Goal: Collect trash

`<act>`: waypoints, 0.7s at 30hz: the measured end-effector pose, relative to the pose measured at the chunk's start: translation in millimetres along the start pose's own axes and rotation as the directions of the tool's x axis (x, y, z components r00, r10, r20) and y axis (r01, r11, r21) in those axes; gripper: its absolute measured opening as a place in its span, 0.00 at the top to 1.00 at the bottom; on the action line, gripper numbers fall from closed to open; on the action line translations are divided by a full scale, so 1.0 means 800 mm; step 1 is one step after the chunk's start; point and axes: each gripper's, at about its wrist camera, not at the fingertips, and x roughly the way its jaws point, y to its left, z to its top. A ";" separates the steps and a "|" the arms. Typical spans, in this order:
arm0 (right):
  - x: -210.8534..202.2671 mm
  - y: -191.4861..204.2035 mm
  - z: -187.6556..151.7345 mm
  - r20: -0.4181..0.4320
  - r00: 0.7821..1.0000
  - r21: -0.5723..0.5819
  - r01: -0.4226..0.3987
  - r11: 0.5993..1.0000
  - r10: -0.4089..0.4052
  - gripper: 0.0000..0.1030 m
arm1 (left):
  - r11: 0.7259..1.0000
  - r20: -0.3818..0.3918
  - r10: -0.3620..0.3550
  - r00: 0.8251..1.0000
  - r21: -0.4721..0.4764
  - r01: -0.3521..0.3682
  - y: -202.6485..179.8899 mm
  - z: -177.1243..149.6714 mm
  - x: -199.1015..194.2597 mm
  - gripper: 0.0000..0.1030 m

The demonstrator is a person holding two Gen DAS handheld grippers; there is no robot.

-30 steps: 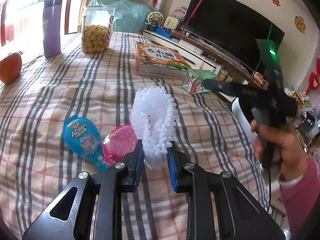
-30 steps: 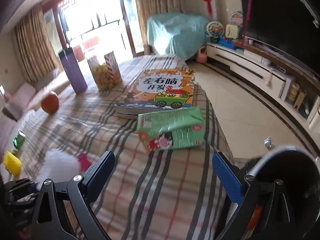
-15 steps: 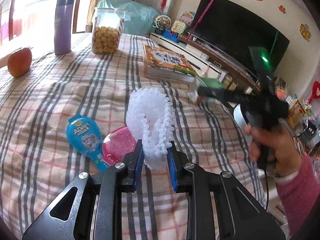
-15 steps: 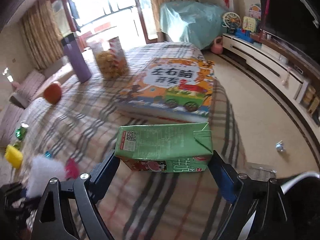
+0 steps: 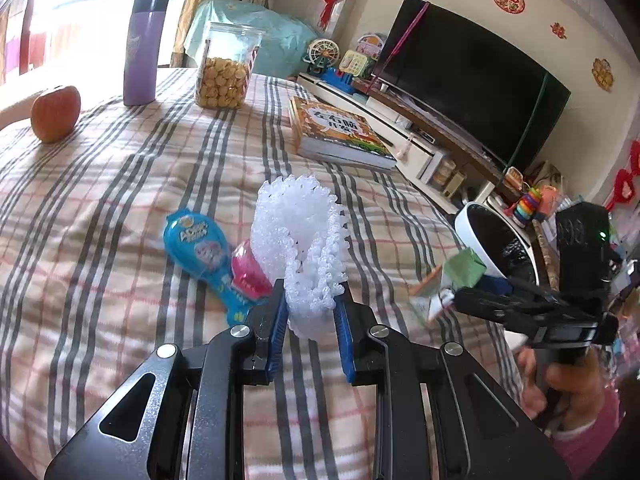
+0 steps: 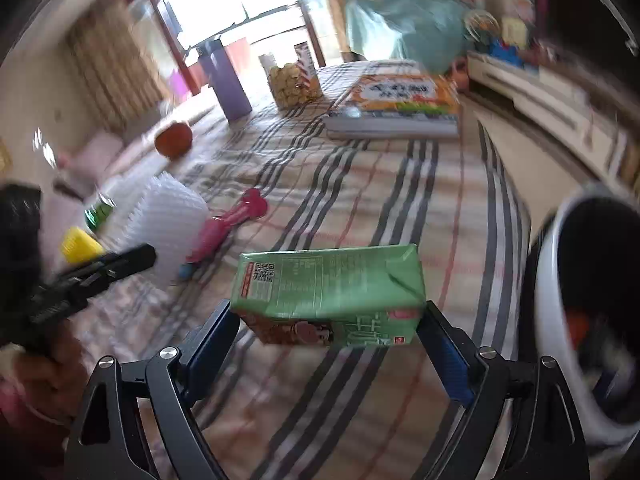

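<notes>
Right gripper [image 6: 326, 334] has its blue pads pressed on the two short ends of the green carton [image 6: 330, 294], lifted off the striped cloth, its long axis lying crosswise from 9 to 3 o'clock in the right wrist view. From the carton, the white bin [image 6: 552, 280] with its dark opening stands at about 3 o'clock, near but apart, its rim just beyond the right-hand pad. That is the relation the coming move turns on, as I judge it: the carton has to travel sideways toward 3 o'clock and clear the rim, and since it is held end to end, its length lies along the line of travel, so the leading end has to pass over the rim first

Left gripper [image 5: 310, 330] is closed on the lower edge of the white foam net [image 5: 300, 240], which stands up between the pads toward 12 o'clock. In the left wrist view the bin [image 5: 468, 232] lies at about 2 o'clock from it, with the right gripper [image 5: 472, 300] and carton [image 5: 460, 272] in between, so the right hand is plainly the nearer one to the bin and the left would follow

Further out on the cloth lie a blue toy [image 5: 200, 244] and a pink brush [image 5: 250, 276] at 10 o'clock of the net, then a book [image 5: 336, 128], a snack jar [image 5: 224, 68], a purple flask [image 5: 142, 48] and an apple [image 5: 56, 112], all well apart
</notes>
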 end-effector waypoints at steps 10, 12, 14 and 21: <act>-0.038 -0.015 -0.022 0.164 0.986 0.153 -0.003 0.988 -0.022 0.11 | 0.999 -0.019 -0.037 0.999 0.016 0.037 -0.001 -0.013 -0.005 0.80; -0.040 -0.021 -0.017 0.179 0.980 0.168 0.052 0.984 -0.082 0.11 | 0.999 -0.021 -0.041 0.999 0.023 0.041 -0.004 -0.014 -0.006 0.80; -0.036 -0.028 -0.010 0.170 0.977 0.178 0.095 0.979 -0.125 0.11 | 0.999 -0.022 -0.043 0.999 0.024 0.044 -0.005 -0.016 -0.007 0.80; -0.039 -0.016 -0.027 0.158 0.986 0.204 0.015 0.979 -0.048 0.19 | 1.000 -0.020 -0.027 0.999 0.013 0.027 0.003 -0.019 -0.011 0.80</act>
